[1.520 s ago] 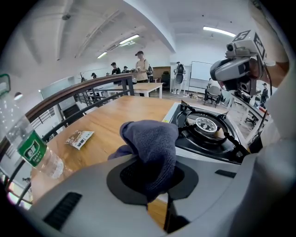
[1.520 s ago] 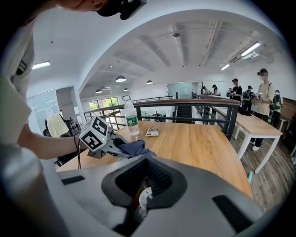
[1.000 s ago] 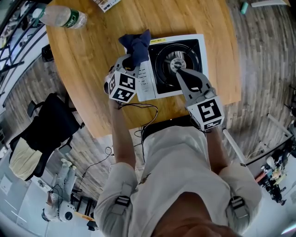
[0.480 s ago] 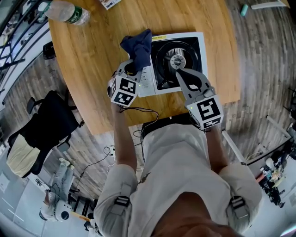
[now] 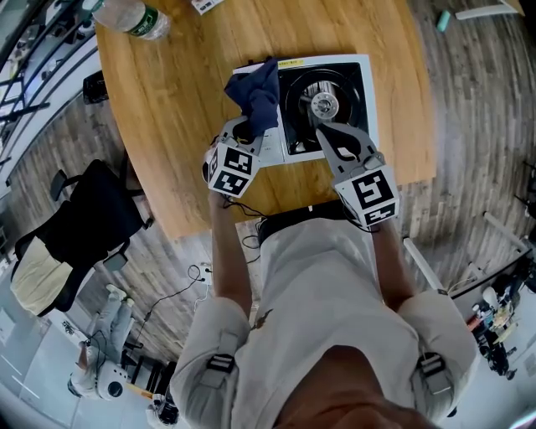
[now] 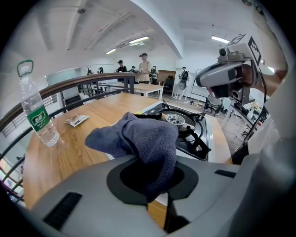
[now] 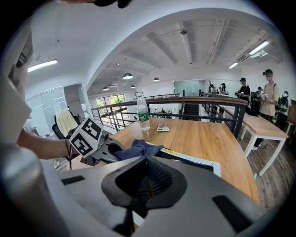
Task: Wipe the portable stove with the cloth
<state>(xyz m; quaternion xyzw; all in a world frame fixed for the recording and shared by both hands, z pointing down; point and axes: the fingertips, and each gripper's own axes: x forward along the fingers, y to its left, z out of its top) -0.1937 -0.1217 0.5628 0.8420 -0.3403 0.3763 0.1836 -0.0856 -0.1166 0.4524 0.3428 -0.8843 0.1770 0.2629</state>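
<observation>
The portable stove (image 5: 360, 100) is white with a black burner and lies on the wooden table; it also shows in the left gripper view (image 6: 210, 134) and the right gripper view (image 7: 199, 163). A dark blue cloth (image 5: 258, 94) is bunched over the stove's left panel. My left gripper (image 5: 244, 127) is shut on the cloth (image 6: 143, 139), which hangs from its jaws (image 6: 157, 185). My right gripper (image 5: 323, 131) is shut with nothing in it (image 7: 145, 159), and its tip rests over the stove's near edge by the burner. The right gripper view shows the cloth (image 7: 136, 149) beside the left gripper (image 7: 99, 149).
A plastic water bottle (image 5: 130, 17) lies at the table's far left corner and a small packet (image 5: 205, 5) lies near it. The table (image 5: 167, 126) ends just behind both grippers. A black chair (image 5: 84, 218) stands on the floor to the left. People stand in the far background (image 6: 143, 67).
My left gripper has carried the cloth a little to the right, from the stove's left edge onto its left panel. The right gripper has stayed by the burner.
</observation>
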